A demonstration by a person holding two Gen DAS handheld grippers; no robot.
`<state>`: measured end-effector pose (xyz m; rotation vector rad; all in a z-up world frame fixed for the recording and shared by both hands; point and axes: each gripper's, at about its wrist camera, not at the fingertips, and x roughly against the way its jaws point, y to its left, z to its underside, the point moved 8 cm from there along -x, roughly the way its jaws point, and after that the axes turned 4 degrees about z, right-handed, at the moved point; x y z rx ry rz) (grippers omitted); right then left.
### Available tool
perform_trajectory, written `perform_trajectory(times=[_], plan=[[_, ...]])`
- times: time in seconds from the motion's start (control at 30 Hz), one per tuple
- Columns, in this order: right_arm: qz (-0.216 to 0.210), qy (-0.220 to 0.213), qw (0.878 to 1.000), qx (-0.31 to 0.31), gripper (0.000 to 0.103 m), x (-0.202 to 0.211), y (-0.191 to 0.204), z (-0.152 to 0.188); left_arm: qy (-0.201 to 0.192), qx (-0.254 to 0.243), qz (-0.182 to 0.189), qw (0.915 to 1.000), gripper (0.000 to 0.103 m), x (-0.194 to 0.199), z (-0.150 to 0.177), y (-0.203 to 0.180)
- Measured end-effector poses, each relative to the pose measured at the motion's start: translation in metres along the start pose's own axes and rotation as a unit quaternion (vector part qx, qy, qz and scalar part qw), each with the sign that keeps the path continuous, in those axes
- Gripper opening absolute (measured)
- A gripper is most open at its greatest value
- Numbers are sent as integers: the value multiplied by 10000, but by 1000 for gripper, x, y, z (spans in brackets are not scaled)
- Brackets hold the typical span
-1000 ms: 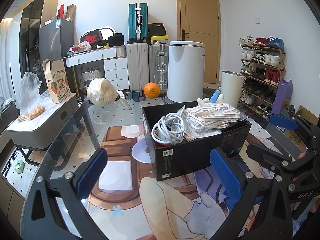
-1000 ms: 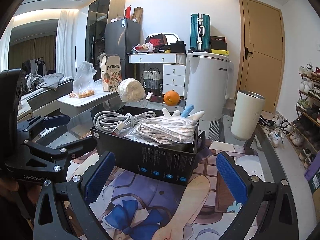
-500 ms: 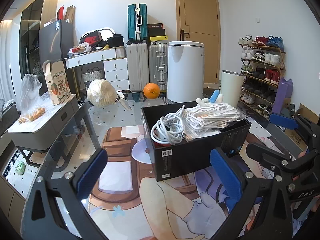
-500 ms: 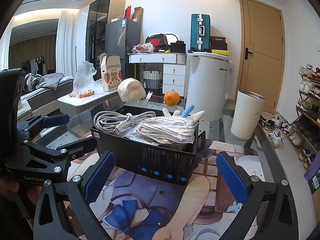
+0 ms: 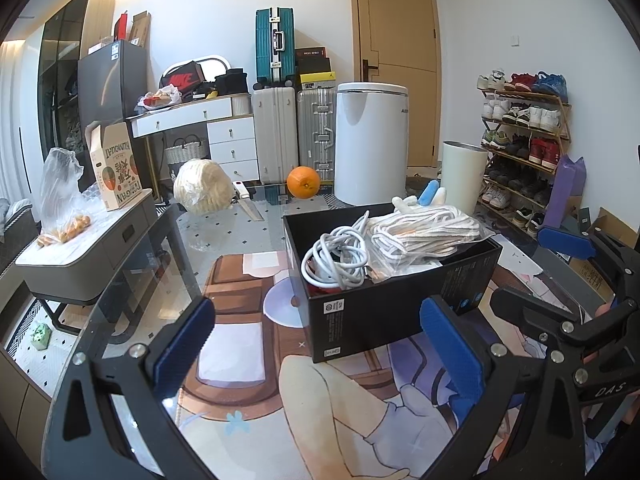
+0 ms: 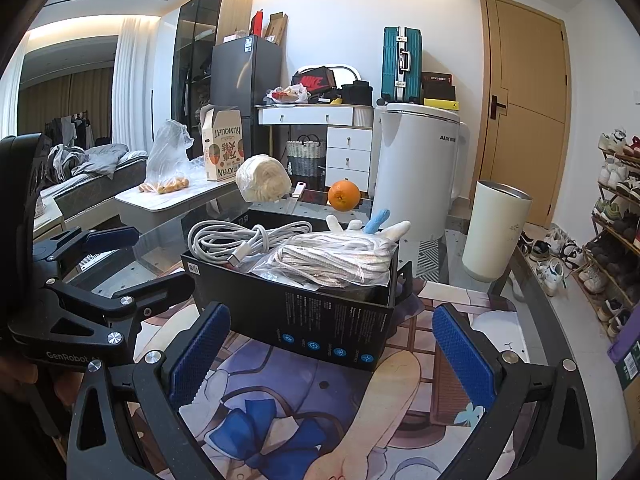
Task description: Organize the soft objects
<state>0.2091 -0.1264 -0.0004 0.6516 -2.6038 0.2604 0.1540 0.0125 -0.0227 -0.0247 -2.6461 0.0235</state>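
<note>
A black box (image 5: pixel 396 300) sits open on the printed mat (image 5: pixel 248 360) over the glass table, filled above its rim: a coiled white cable (image 5: pixel 340 256) on one side, a bagged bundle of white rope (image 5: pixel 424 232) beside it, and a glove-like white and blue thing (image 6: pixel 372 224) poking up behind. Both tools hover just short of it, holding nothing; the left gripper (image 5: pixel 316 352) has its jaws spread wide, and the right gripper (image 6: pixel 332 348) likewise. Further back on the table are an orange (image 5: pixel 303 182) and a cream tumbler (image 6: pixel 494 236).

Bright, sharp frames — fisheye-bent edges, dark vignetted corners.
</note>
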Motion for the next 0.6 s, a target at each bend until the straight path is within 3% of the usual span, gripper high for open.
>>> perform_trajectory(times=[0.6], plan=[[-4, 3, 10000, 10, 103, 0, 1, 0, -54, -41, -4, 10000, 103, 1, 0, -1]])
